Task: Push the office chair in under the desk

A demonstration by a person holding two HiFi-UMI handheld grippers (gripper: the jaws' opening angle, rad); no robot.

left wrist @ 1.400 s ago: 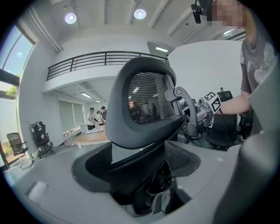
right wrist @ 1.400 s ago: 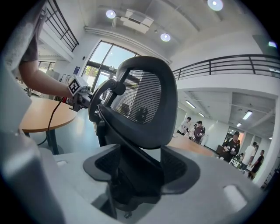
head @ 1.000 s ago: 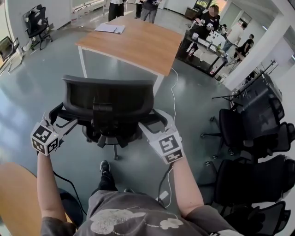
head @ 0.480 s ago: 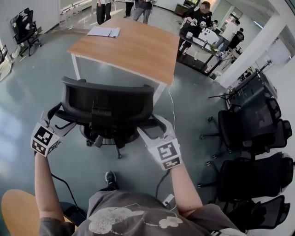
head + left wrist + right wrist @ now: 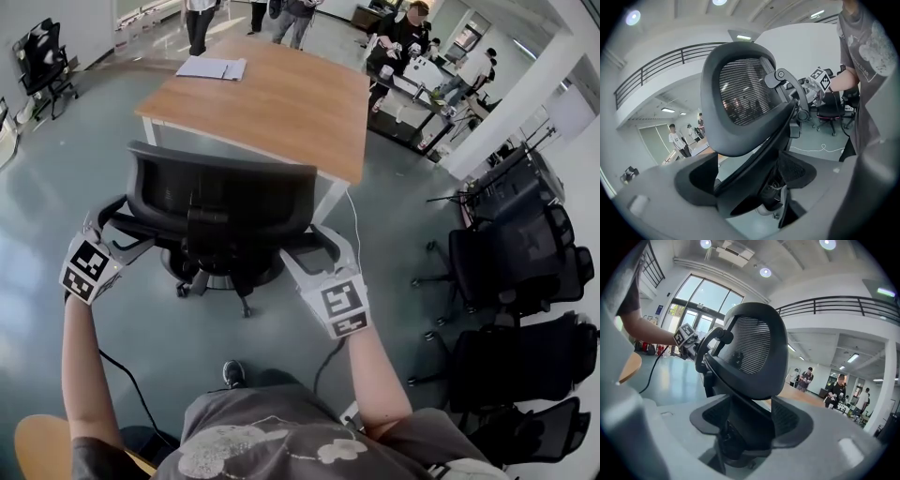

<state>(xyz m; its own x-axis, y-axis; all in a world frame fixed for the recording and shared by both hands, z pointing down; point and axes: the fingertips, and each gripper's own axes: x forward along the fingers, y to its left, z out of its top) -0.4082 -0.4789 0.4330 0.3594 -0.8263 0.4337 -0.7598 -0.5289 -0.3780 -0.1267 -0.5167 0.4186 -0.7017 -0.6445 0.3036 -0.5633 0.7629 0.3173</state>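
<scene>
A black mesh-backed office chair stands with its back to me, facing the wooden desk with white legs. The seat's front is close to the desk's near edge. My left gripper is on the chair's left armrest; its jaws are opening a little, with the armrest between them and filling the gap. My right gripper is shut on the right armrest, and the dark pad sits between its grey jaws. Each gripper view looks across the backrest to the other gripper's marker cube.
Papers lie on the desk's far left. A white cable runs along the floor by the desk's right leg. Several black chairs crowd the right side. People stand behind the desk and sit at a table.
The chair and both grippers have moved forward towards the desk. The chair's back now overlaps the desk's near edge, and my foot trails farther behind.
</scene>
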